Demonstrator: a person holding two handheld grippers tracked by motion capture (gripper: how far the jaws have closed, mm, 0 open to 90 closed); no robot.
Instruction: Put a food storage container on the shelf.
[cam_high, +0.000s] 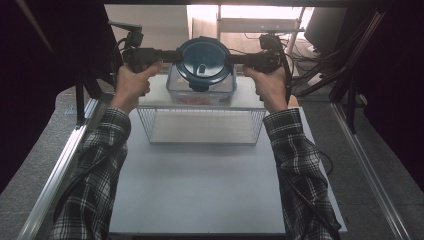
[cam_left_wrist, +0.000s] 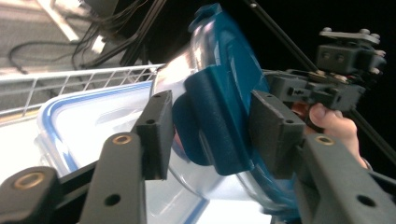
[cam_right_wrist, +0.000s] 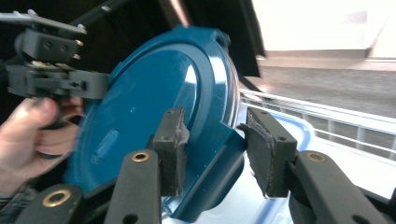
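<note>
One white table (cam_high: 200, 190) carried one white wire basket (cam_high: 202, 127) at its middle. On the far side of the basket stood one clear plastic box with a blue rim (cam_high: 201, 91). One round blue lid (cam_high: 204, 59) was held tilted above this box. Two hands reached in from the near side. The left gripper (cam_high: 172, 55) grasped the left latch tab of the lid and the right gripper (cam_high: 235, 59) grasped the right one.

High view overhead, facing forward-down; both tongs views close, sharing blue lid (cam_high: 204, 59).
</note>
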